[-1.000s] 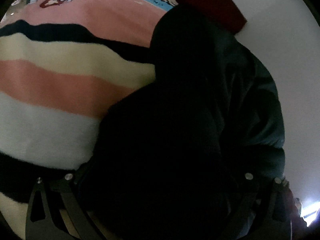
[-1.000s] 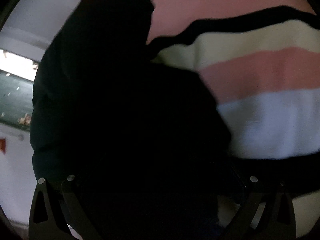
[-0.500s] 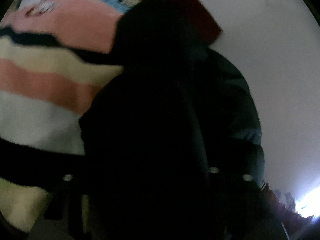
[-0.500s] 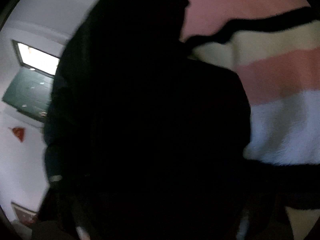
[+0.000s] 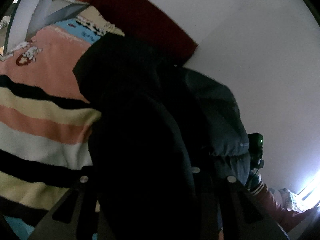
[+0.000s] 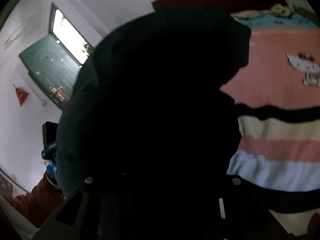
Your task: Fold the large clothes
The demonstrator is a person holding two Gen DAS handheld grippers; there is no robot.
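A large dark padded jacket (image 5: pixel 144 140) hangs lifted above a fleece blanket (image 5: pixel 40 120) striped pink, cream, white and black, filling both views. The left gripper (image 5: pixel 158 182) and right gripper (image 6: pixel 162 180) each pinch its fabric. Behind stand a dark red headboard (image 5: pixel 148 22), white walls (image 5: pixel 250 40) and a green door (image 6: pixel 50 70)

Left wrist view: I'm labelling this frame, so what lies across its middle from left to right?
Striped blanket → dark garment → the other gripper's camera unit → white wall.
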